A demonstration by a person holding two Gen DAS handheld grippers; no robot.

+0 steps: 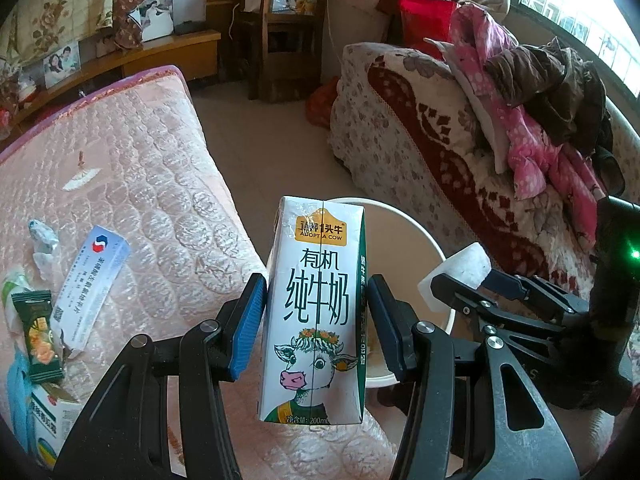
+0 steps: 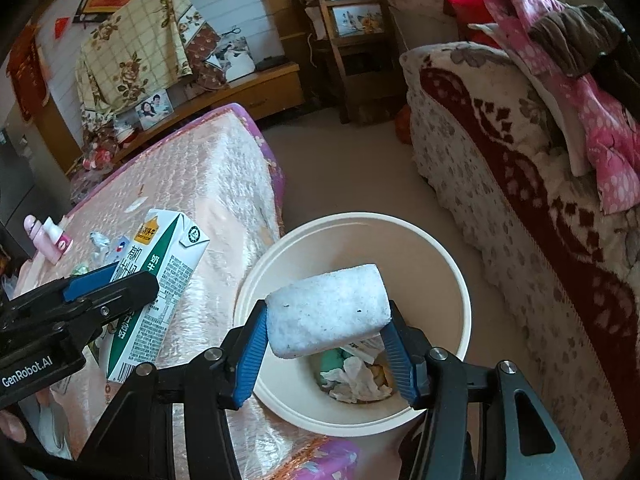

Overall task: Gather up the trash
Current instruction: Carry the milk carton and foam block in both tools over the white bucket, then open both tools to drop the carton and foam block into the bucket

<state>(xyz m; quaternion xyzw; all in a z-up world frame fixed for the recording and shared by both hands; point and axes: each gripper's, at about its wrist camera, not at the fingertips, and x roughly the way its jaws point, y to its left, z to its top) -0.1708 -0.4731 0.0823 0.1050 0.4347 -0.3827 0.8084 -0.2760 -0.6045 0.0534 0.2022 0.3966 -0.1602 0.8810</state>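
- Nearest up front: left gripper (image 1: 316, 320) with blue pads about half open, clamped on both sides of a tall white milk carton with green edges and a cartoon cow (image 1: 316, 316). Held upright, hanging past the bed corner, only partly over the bin.
- Same story on the right gripper (image 2: 326, 338): about half open, pinching a chunky white foam block with rounded corners (image 2: 328, 310), sitting right above the round cream plastic trash bin (image 2: 460, 280) with crumpled tissue (image 2: 356, 376) already at the bottom.
- Risk one, probably: letting the carton go too early. Bottom end looks closer to the pink quilted mattress (image 1: 132, 184) edge than to the bin mouth, so could clip the rim, tip, and land on the floor.
- Risk two: foam block gripped near its lower edge, most of it sticking out above the pads. Light and squishy, could pop out sideways or bounce off the rim.
- Risk three: both grippers crowding one opening. Pretty near each other in both views, so a bump could knock either item loose.
- Room-wise: bin wedged between the mattress corner and the flowered red-and-cream blanket on the sofa (image 2: 520, 184). Bare tiled floor (image 2: 352, 176) beyond, plenty of space straight above.
- More trash on the mattress yet: long white-and-blue box (image 1: 92, 288), green snack wrapper (image 1: 40, 336).
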